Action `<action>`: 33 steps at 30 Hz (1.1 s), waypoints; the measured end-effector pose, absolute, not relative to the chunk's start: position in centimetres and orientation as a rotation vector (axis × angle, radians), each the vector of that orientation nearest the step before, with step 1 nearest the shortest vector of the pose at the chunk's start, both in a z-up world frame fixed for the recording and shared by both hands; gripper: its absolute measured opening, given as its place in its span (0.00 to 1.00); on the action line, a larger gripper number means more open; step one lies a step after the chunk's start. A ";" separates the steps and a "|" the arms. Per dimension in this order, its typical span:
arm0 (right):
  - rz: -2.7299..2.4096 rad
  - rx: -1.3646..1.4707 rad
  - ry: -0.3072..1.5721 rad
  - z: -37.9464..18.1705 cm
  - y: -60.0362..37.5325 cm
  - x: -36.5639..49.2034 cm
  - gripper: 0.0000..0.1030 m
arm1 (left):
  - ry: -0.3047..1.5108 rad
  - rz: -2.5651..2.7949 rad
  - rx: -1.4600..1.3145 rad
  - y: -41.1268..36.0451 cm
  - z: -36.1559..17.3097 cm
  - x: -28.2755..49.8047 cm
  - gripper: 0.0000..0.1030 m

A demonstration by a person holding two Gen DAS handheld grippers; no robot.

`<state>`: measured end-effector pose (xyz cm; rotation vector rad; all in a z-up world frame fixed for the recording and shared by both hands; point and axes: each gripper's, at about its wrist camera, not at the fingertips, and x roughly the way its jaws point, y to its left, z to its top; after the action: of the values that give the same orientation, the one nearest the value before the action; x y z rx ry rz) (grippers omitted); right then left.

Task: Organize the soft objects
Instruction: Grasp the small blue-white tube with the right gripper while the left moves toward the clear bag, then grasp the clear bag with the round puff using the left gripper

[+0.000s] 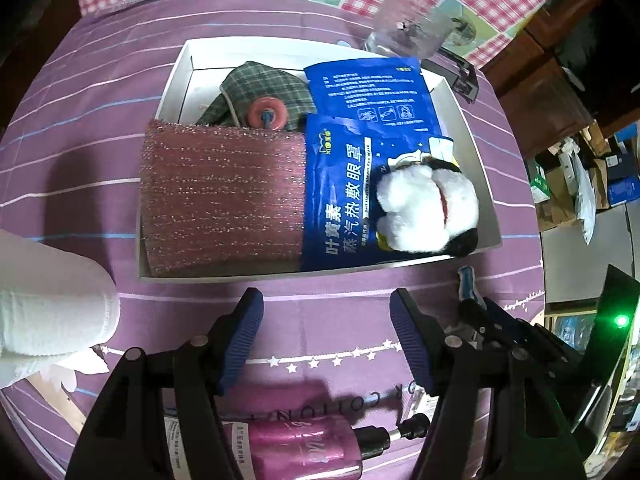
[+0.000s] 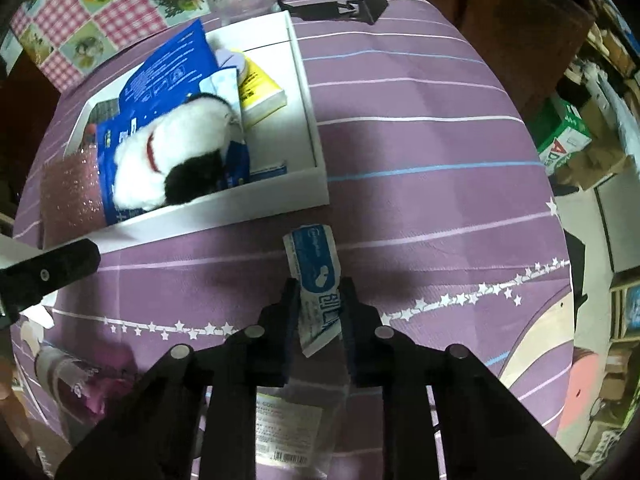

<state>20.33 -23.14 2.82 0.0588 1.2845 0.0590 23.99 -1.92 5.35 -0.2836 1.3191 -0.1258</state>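
Observation:
A white box (image 1: 168, 80) on the purple striped cloth holds a pink glittery sponge (image 1: 220, 196), a green plaid cloth (image 1: 264, 84), blue eye-mask packets (image 1: 344, 200) and a white and black plush toy (image 1: 428, 208). My left gripper (image 1: 326, 340) is open and empty just in front of the box. My right gripper (image 2: 320, 312) is shut on a small blue and white packet (image 2: 316, 272) and holds it over the cloth, right of the box's front corner (image 2: 320, 192). The plush toy (image 2: 176, 152) also shows in the right wrist view.
A pink packet (image 1: 288, 440) lies under the left gripper. A clear plastic container (image 1: 408, 24) and a black clip (image 2: 336, 4) lie behind the box. A yellow and white pack (image 2: 260, 88) lies in the box. A white-sleeved arm (image 1: 44, 304) is at the left. Cartons stand past the right table edge.

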 end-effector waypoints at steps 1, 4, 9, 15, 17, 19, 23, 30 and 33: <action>0.055 0.065 1.277 3.1 -23.2 20.2 0.20 | 1.320 -0.126 -0.285 -1.9 5.3 24.0 0.64; 0.054 0.093 1.245 4.5 -23.4 19.8 0.20 | 1.324 -0.140 -0.282 -2.4 5.3 24.0 0.64; 0.028 0.166 1.180 7.1 -24.8 18.9 0.20 | 1.318 -0.176 -0.244 -4.4 5.4 23.6 0.64; 0.009 0.192 1.150 8.3 -25.7 18.6 0.20 | 1.298 -0.275 -0.163 -7.6 5.7 22.7 0.64; 0.009 0.185 1.149 8.3 -26.0 18.2 0.20 | 1.289 -0.311 -0.167 -8.5 5.9 22.4 0.64; -0.009 0.193 1.141 8.6 -26.6 17.8 0.21 | 1.290 -0.330 -0.191 -9.1 6.0 22.3 0.64; -0.032 0.242 1.119 9.2 -28.4 17.3 0.21 | 1.320 -0.361 -0.168 -10.8 5.7 21.5 0.64; -0.054 0.327 1.112 9.6 -30.4 16.9 0.21 | 1.370 -0.380 -0.076 -14.8 4.8 19.8 0.64; -0.054 0.346 1.118 9.5 -30.8 16.8 0.21 | 1.376 -0.399 -0.044 -16.0 4.6 19.4 0.64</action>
<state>16.85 -30.81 9.52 0.3462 1.1176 -0.0536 19.43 -16.02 4.61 -0.0437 1.3758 -0.3993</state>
